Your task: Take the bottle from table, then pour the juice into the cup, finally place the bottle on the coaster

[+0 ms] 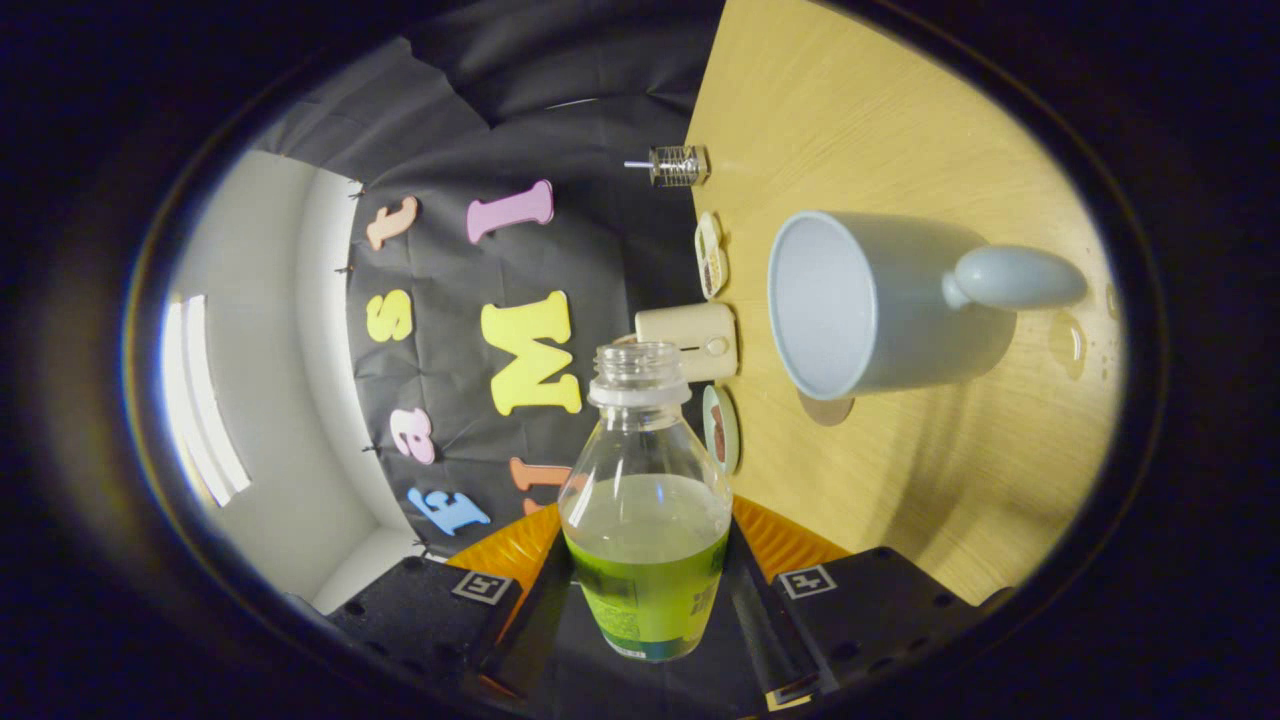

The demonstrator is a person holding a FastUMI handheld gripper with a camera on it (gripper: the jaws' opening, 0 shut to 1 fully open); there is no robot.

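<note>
A clear, uncapped bottle [646,500] about half full of green juice stands between my fingers, and my gripper [648,600] is shut on its lower body. The view is rolled, so the wooden table [900,480] rises on the bottle's right. A grey cup [880,305] with a handle stands on it, beyond the fingers and to the right of the bottle's mouth. Its opening faces the bottle side and its inside looks bare. No juice leaves the bottle's mouth. A round coaster [720,428] lies at the table's edge, just past the bottle's shoulder.
A beige box [690,342] sits behind the bottle's mouth. Farther along the table edge lie a second small coaster-like piece [710,255] and a small glass jar [678,166]. A few drops of liquid [1068,342] lie on the wood behind the cup.
</note>
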